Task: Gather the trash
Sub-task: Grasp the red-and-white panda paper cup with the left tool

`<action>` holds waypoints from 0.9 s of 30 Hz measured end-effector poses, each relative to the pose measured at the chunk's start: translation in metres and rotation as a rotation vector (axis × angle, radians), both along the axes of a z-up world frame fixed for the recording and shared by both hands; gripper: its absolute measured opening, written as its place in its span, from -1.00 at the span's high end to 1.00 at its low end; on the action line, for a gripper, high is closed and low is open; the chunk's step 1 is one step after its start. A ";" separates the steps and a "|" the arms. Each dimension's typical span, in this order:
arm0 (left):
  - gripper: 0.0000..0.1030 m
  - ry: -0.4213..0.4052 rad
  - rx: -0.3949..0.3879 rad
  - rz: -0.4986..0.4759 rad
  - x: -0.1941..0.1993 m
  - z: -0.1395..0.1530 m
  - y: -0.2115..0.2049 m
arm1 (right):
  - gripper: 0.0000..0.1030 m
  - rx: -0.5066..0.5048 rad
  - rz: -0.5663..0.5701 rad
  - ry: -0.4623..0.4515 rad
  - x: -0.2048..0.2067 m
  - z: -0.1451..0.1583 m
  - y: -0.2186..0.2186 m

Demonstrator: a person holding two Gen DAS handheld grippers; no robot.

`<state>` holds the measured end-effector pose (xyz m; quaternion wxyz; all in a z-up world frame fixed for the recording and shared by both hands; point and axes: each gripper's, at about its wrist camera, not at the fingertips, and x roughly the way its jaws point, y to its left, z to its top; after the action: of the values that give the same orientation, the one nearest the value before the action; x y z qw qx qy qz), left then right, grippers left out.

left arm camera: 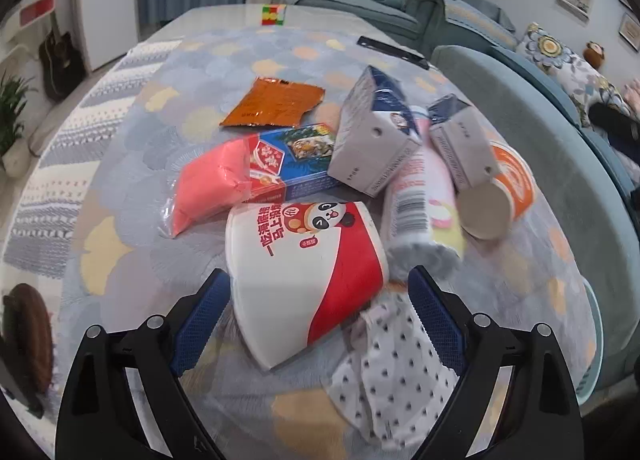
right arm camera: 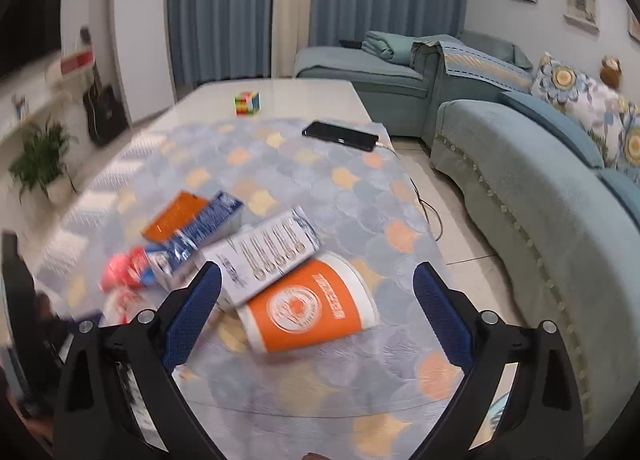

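Nothing is collected yet: the whole pile still lies on the table [right arm camera: 304, 100] toward its sofa-side edge. Your left gripper [left arm camera: 320, 296] is spread wide around the red-and-white panda noodle cup [left arm camera: 304, 276], gripping nothing; your right gripper [right arm camera: 318, 292], also spread and empty, frames the orange paper cup [right arm camera: 312, 310]. The printed Chinese lettering on both is too small to read.

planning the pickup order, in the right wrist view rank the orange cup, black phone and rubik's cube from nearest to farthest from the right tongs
1. orange cup, lying on its side between the open right tongs
2. black phone, farther back, near the cloth's right edge
3. rubik's cube, far end of the table, slightly left
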<state>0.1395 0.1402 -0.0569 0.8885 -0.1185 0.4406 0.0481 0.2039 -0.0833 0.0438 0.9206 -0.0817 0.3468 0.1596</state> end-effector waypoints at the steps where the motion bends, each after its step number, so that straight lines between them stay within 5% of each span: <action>1: -0.70 0.010 -0.002 0.002 0.004 -0.003 0.001 | -0.79 -0.008 0.004 0.009 0.002 -0.004 -0.001; 7: -0.73 0.022 0.047 0.026 0.009 -0.012 0.002 | -0.79 -0.037 0.019 0.025 0.003 -0.014 -0.003; 13: -0.51 0.006 -0.018 0.037 0.003 -0.008 0.009 | -0.79 -0.093 0.043 0.024 0.002 -0.025 0.002; 19: -0.50 -0.004 -0.071 0.032 -0.005 -0.003 0.009 | -0.79 -0.192 0.074 0.095 0.014 -0.059 0.016; 27: -0.50 -0.020 -0.077 0.025 -0.014 0.006 0.008 | -0.85 -0.144 0.063 0.167 0.025 -0.076 0.027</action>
<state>0.1258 0.1481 -0.0505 0.8869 -0.1586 0.4319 0.0413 0.2294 -0.0567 -0.0327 0.8749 -0.1447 0.4299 0.1695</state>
